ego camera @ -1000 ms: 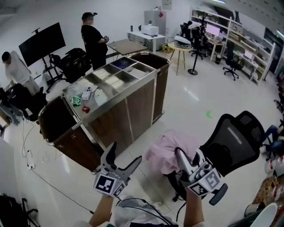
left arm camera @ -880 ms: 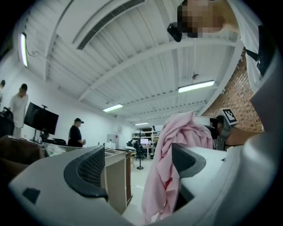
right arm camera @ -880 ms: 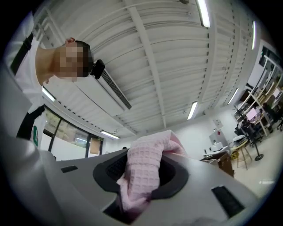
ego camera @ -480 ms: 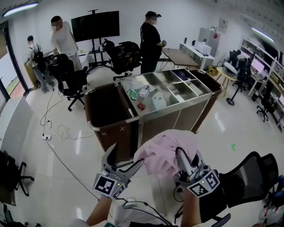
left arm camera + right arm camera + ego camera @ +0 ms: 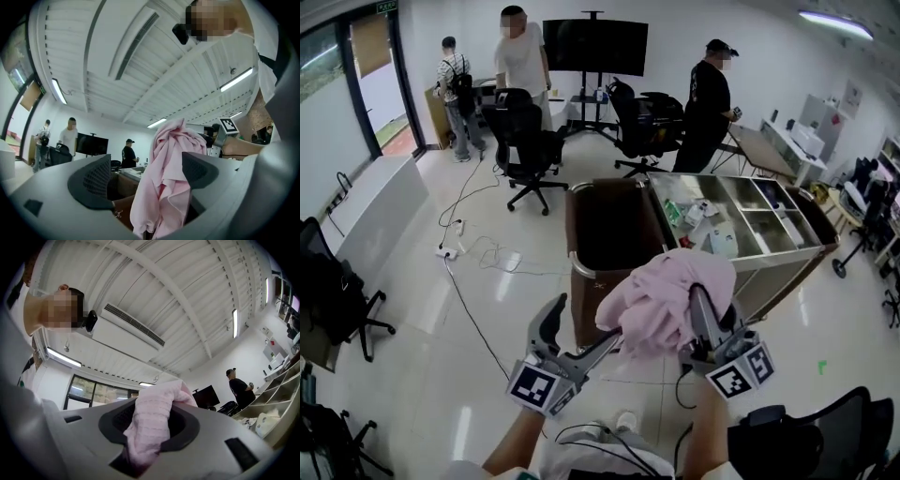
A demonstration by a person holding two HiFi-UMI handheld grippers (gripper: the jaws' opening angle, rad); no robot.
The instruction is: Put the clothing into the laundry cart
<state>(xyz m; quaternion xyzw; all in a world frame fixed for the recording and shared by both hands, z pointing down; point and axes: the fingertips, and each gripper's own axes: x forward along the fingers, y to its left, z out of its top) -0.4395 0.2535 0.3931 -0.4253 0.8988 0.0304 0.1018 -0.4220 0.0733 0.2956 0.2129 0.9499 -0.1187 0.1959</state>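
The laundry cart (image 5: 574, 234) stands just ahead of me, its brown bin open at the top beside a steel top of compartments. I hold the pink garment (image 5: 661, 300) bunched in the air near the bin's front edge. My right gripper (image 5: 701, 314) is clamped tight on a fold of it. My left gripper (image 5: 579, 330) has its jaws apart just beside the cloth; it may brush one tip, but I cannot be sure.

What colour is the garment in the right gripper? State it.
Pale pink garment; the head view shows it best.
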